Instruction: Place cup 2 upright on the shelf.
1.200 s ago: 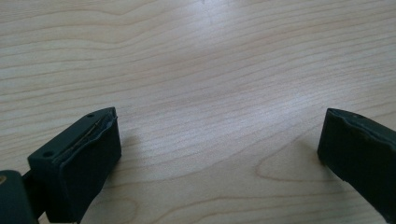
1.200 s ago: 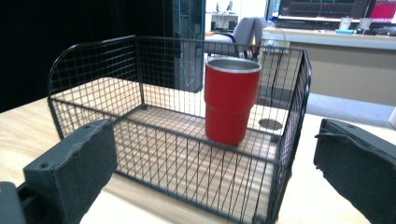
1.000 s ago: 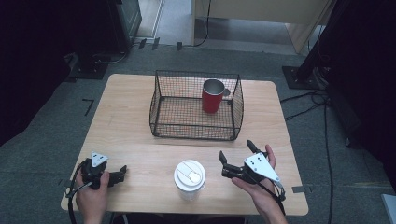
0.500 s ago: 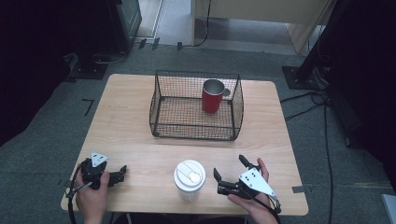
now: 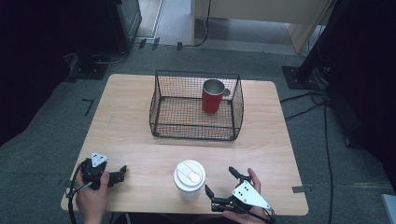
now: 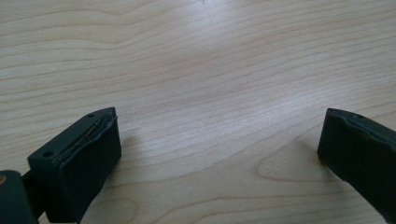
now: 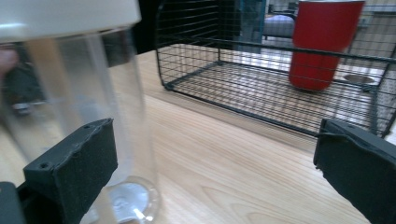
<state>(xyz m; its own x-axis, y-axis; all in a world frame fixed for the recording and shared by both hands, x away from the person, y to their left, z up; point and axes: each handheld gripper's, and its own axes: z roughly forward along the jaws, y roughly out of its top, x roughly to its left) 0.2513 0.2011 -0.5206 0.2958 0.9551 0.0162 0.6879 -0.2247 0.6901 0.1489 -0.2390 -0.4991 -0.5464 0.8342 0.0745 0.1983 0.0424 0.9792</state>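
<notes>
On the wooden table (image 5: 130,126) one clear plastic cup (image 5: 189,179) with a white lid stands upright near the front edge, between the two grippers. It is the only cup of this kind; one red mug (image 5: 212,95) stands upright inside the one black wire basket (image 5: 161,105), in its right rear corner, well apart from the clear cup.

One right gripper (image 5: 223,183) lies low in the person's right hand (image 5: 247,198), just to the right of the cup. Its two jaws are spread wide and hold nothing. In the right gripper view the cup (image 7: 88,116) is just beside the left jaw, and whether they touch cannot be told; the other jaw stands far off at the right, with bare table between them. Behind, the same view shows the basket (image 7: 243,88) and the red mug (image 7: 324,44) in it.

One left gripper (image 5: 122,171) rests at the front left corner of the table in the person's left hand (image 5: 91,198), well apart from the cup. The left gripper view shows its two jaws wide apart over bare wood (image 6: 210,93), with nothing between them.
</notes>
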